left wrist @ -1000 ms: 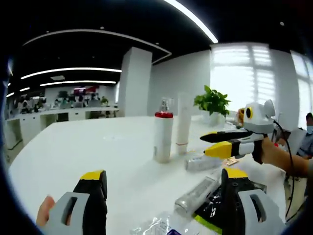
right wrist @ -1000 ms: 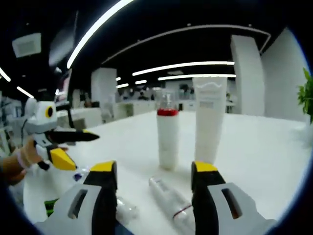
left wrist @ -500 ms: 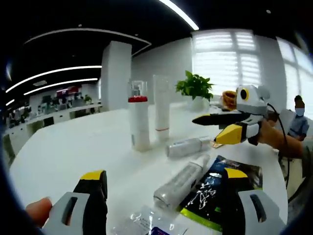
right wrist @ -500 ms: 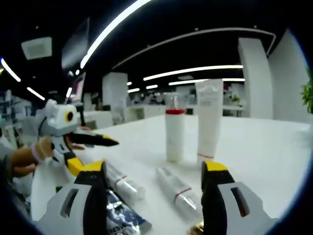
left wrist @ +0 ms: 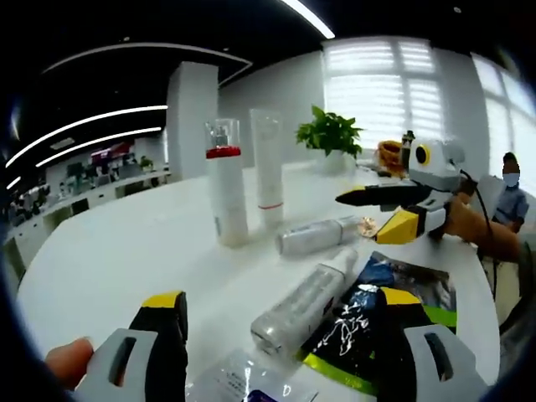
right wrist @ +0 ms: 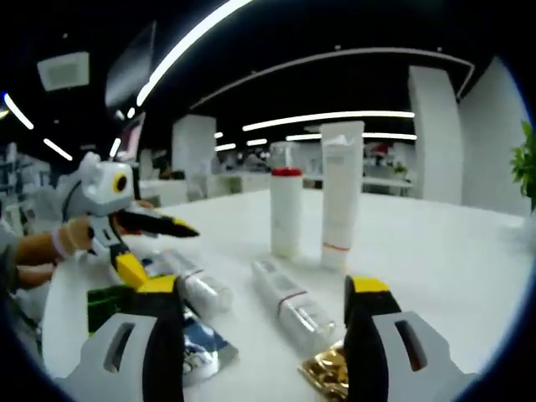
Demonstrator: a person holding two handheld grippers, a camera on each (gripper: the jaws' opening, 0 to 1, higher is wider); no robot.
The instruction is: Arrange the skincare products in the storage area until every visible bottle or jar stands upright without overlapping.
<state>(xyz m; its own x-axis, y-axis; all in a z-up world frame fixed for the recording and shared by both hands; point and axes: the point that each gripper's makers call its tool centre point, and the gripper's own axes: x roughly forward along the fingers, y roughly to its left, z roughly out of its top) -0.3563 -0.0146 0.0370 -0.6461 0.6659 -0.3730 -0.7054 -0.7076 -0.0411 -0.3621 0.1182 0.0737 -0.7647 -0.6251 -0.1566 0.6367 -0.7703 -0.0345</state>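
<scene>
On the white table [left wrist: 126,251], two products already stand upright side by side: a white bottle with a red collar [left wrist: 227,197] and a tall white tube [left wrist: 268,172]. Two clear bottles lie flat: one nearer you [left wrist: 303,297], one beyond it [left wrist: 316,235]. A dark packet [left wrist: 368,314] lies just beside the nearer one, and a gold wrapper [right wrist: 328,370] sits by your right gripper [right wrist: 264,352]. Your left gripper [left wrist: 280,352] and the right one both have jaws wide, holding nothing.

Judged handling: the lying bottles look light, smooth and prone to roll or slip. Take hold across the mid-body, not the cap. The glossy table offers little friction, so set each down squarely. The room is a bright open office with a potted plant [left wrist: 331,138].
</scene>
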